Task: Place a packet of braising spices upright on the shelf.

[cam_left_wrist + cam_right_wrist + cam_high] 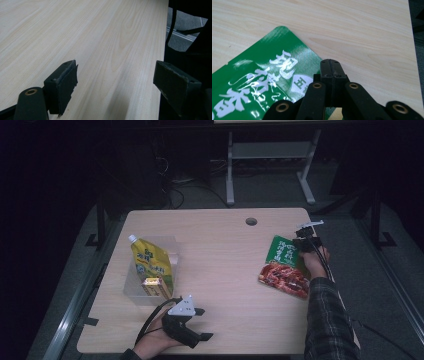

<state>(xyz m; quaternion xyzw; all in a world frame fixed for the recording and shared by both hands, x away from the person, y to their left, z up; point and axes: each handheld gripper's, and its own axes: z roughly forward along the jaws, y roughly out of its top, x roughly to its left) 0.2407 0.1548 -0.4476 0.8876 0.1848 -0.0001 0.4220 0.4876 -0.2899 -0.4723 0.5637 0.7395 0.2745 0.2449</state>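
High view shows a pale wooden table (pixel 220 270) with a clear plastic box (pixel 172 251) at its left side. In that box a yellow-green spouted pouch (pixel 150 262) leans tilted, its white cap toward the far left corner, and a small yellow-brown packet (pixel 152 286) lies at the near end of the box, touching the pouch's lower edge. Whether anything else sits under them cannot be told.

Well apart, at the right side of the table, a flat green and red food packet (pixel 282 267) lies on the wood, outside the box. Its green end points away from the person and its red end, printed with a picture of meat, points toward the near edge. The right gripper (pixel 304 243) sits at the far right corner of that packet, held by a hand with a plaid sleeve (pixel 327 320). In the right gripper view the two black jaws are pressed together, with their tips (pixel 330 65) over the green edge of the packet (pixel 262 82); whether they pinch the foil or merely rest on it cannot be told.

The left gripper (pixel 197 325) rests at the near edge of the table, just in front of the box. In the left gripper view its jaws stand wide apart, with bare wood (pixel 112 50) between the pads (pixel 67 77).
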